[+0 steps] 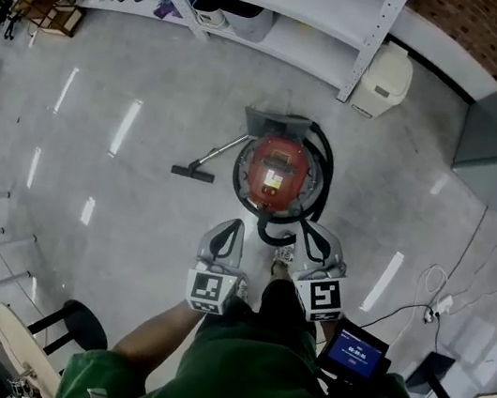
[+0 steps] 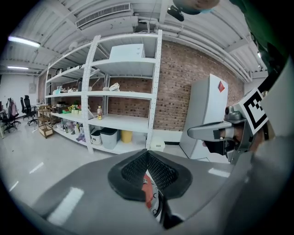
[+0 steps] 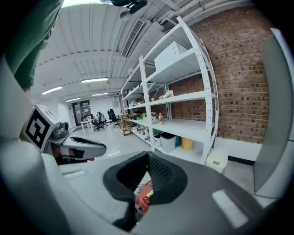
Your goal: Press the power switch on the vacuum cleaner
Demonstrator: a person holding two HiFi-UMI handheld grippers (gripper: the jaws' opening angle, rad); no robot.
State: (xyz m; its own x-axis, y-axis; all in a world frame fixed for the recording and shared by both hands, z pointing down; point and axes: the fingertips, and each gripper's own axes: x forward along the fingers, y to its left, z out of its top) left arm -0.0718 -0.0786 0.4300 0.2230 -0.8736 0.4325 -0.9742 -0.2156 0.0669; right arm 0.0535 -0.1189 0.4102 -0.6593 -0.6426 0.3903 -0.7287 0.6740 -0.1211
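Your green sleeves and trousers fill the bottom of the head view, and from them you hold both tools forward and down over the floor [image 1: 112, 217]. The left tool [image 1: 230, 230] has its jaws drawn together at the tips, with nothing between them. In the left gripper view its dark pads [image 2: 133, 172] meet at a point, leaving only a thin slit below. The right tool [image 1: 315, 241] is closed in the same way and is also empty.

The vacuum cleaner [image 1: 275, 171], a round red canister, stands on the floor just ahead of both tools and lower than them, slightly nearer the right one. Its black hose [image 1: 322, 173] loops around the far side of the right tool, and its floor nozzle [image 1: 193, 173] lies out beyond the left tool.

The approach appears to be the step in hand: neither tool touches the canister, so the switch is not yet pressed. The next move likely calls for lowering one closed tool tip onto the switch and pushing straight down.

The switch itself is too small to pick out on the red lid. Each gripper view shows only a sliver of red through the slit, so the tools' own bodies hide most of the canister. Your shoe [image 1: 282, 264] is partly covered by the right tool.
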